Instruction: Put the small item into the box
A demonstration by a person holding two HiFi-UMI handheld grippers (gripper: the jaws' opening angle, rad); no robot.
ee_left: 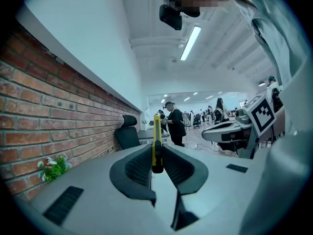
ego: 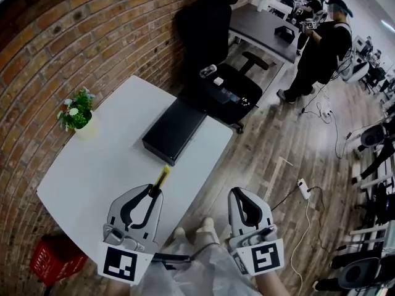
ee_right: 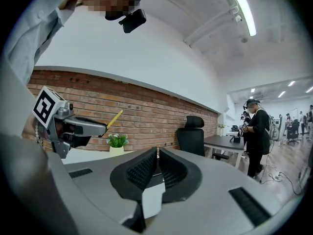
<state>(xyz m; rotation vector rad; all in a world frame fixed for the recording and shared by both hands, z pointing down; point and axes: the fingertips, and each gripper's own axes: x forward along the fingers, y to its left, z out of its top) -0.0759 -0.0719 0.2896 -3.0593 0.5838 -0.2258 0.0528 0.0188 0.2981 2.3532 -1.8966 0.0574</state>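
A yellow utility knife with a black end (ego: 162, 179) sticks out of my left gripper (ego: 153, 193), which is shut on it above the near edge of the white table (ego: 105, 165). In the left gripper view the knife (ee_left: 156, 136) stands upright between the jaws. The black box (ego: 174, 131) lies closed at the table's far right edge, beyond the knife. My right gripper (ego: 237, 197) hangs off the table over the floor, shut with nothing in it. The right gripper view shows its jaws (ee_right: 157, 166) together, and the left gripper holding the knife (ee_right: 115, 119) to the left.
A potted plant (ego: 78, 112) stands at the table's left side by the brick wall. A black office chair (ego: 213, 54) with small items on its seat sits behind the box. A red basket (ego: 57, 259) is on the floor. A person (ego: 321, 45) stands at the back right.
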